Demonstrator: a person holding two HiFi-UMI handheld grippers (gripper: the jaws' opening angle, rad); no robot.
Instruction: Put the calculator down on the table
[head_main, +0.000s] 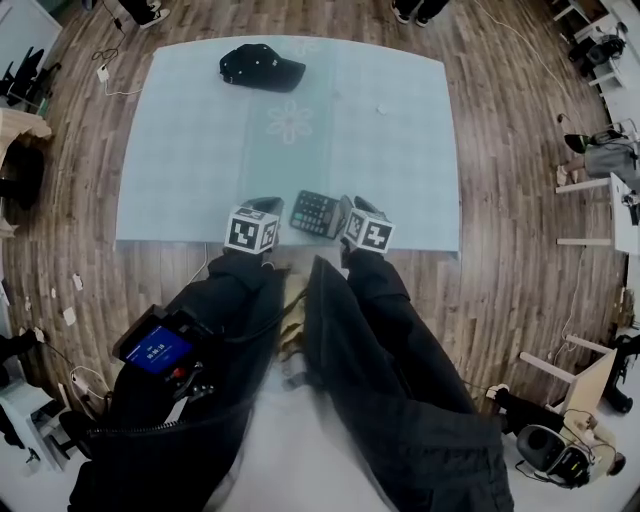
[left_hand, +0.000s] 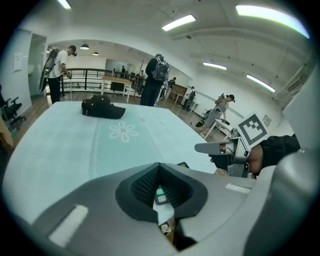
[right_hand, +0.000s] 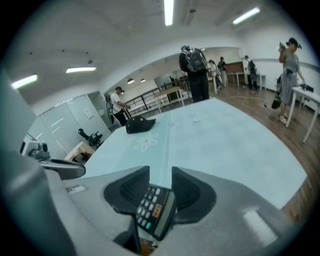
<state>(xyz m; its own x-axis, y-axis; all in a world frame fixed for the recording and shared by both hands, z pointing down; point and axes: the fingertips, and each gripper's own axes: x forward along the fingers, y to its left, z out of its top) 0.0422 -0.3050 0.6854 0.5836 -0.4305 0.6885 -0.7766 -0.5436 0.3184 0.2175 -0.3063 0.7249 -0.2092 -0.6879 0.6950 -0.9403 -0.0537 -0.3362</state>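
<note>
The dark calculator (head_main: 316, 213) sits on the pale blue tablecloth (head_main: 200, 150) close to the table's front edge, keys up, between my two grippers. My right gripper (head_main: 356, 207) is at the calculator's right end. In the right gripper view its jaws (right_hand: 160, 172) stand wide apart, and the calculator (right_hand: 155, 212) shows slanted in the gap with no pad pressing on it. My left gripper (head_main: 264, 204) is just left of the calculator. In the left gripper view its tips (left_hand: 159, 167) meet, a green key shows in the slit behind them, and a calculator corner (left_hand: 182, 164) peeks over the jaw.
A black cap (head_main: 262, 67) lies at the table's far side, and a small white thing (head_main: 380, 108) lies right of the flower print. People stand beyond the far edge (right_hand: 195, 70). Desks and chairs (head_main: 600, 190) stand on the wood floor to the right.
</note>
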